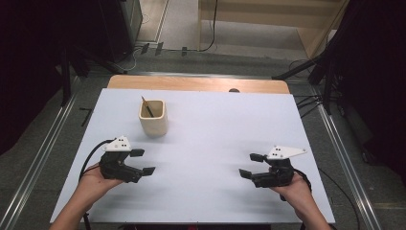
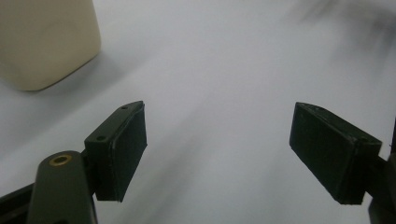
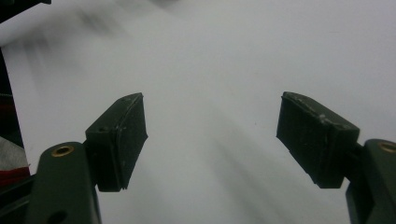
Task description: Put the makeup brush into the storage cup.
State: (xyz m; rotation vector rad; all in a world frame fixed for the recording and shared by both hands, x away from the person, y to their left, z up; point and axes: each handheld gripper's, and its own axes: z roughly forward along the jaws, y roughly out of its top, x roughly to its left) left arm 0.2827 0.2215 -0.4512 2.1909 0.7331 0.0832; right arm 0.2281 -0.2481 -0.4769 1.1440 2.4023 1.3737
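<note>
A: Starting at the left: my left gripper (image 1: 146, 161) sits low over the table (image 1: 215, 191), jaws spread wide, nothing between them. In the left gripper view the pads (image 2: 128, 149) frame bare white surface.

B: And the cup?

A: The cup (image 1: 153, 118) stands upright on the far left part of the table, beyond the left gripper and a touch to its right. A pencil (image 1: 147, 107) leans inside it, tip end up, tilted toward the far left. The cup's corner shows at the upper left of the left gripper view (image 2: 46, 42).

B: The right side?

A: My right gripper (image 1: 251, 165) is well apart from the cup, jaws equally wide, empty.

B: So which hand goes?

A: The left, I judge. It's much nearer; reach forward, then come down along the pencil's near-upright axis.
</note>
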